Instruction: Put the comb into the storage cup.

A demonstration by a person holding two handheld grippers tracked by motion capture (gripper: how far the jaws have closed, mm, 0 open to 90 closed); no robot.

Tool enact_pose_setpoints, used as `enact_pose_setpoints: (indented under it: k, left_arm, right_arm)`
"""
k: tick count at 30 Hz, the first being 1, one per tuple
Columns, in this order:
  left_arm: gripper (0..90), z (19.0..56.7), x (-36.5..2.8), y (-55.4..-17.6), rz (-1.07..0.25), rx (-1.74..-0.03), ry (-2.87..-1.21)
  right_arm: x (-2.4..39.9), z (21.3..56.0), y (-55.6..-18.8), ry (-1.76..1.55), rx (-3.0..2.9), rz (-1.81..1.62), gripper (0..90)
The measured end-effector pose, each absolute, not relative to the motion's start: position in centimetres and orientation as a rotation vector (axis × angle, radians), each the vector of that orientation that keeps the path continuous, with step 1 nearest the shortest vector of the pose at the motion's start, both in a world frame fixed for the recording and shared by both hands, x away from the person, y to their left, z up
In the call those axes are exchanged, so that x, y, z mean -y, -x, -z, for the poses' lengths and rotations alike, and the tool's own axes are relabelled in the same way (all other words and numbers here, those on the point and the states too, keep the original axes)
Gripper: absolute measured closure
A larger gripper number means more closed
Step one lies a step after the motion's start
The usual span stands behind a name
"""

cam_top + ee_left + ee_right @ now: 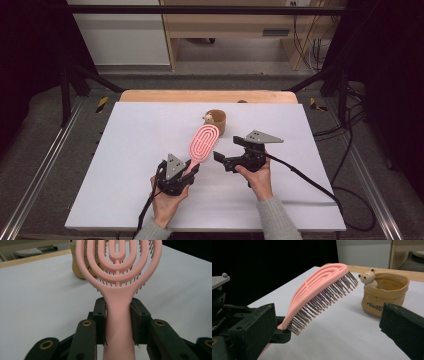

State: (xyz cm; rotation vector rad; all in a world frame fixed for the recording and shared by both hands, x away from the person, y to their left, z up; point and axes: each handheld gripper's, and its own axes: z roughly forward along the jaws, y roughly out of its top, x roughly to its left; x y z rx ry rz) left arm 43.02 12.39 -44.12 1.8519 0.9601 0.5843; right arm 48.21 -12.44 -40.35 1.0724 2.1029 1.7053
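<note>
White sheeting covers the worktop (130,165), with a wooden edge showing along its far side. Left hand-held gripper (187,172) is clamped on the handle of a pink hairbrush (202,141); the left gripper view shows both jaws pressed against the handle's sides. The brush is raised off the surface, bristles facing down, head slanting up toward a tan fabric pot (218,121) bearing a small bear figure (368,277) on its rim. Right hand-held gripper (227,149) stands released just beside the brush, jaws wide apart and holding nothing.
</note>
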Motion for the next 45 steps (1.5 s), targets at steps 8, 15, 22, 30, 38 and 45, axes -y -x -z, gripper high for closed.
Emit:
enact_pose_setpoints:
  k: [8,15,22,30,38,45]
  left_arm:
    - [69.1,44.1,-11.7,-42.8,-0.591,-0.946,-1.855]
    - [69.1,43.9,-11.5,-42.7,-0.606,-0.937,-1.848]
    - [69.1,43.9,-11.2,-42.4,-0.608,-0.925,-1.847]
    - [69.1,43.9,-10.6,-42.1,-0.623,-0.906,-1.847]
    - [69.1,43.7,-10.2,-41.9,-0.632,-0.888,-1.84]
    - [69.1,43.6,-10.0,-41.7,-0.639,-0.872,-1.839]
  right_arm:
    - [11.7,40.4,-48.5,-1.08,-2.109,-1.695,2.0]
    - [11.3,40.4,-48.7,-1.106,-2.1,-1.692,2.4]
    - [11.3,40.6,-48.9,-1.128,-2.095,-1.69,3.0]
    - [11.0,40.9,-49.2,-1.174,-2.093,-1.709,5.4]
    - [10.9,41.1,-49.4,-1.192,-2.109,-1.737,10.2]
    - [10.8,41.1,-49.4,-1.195,-2.12,-1.766,18.1]
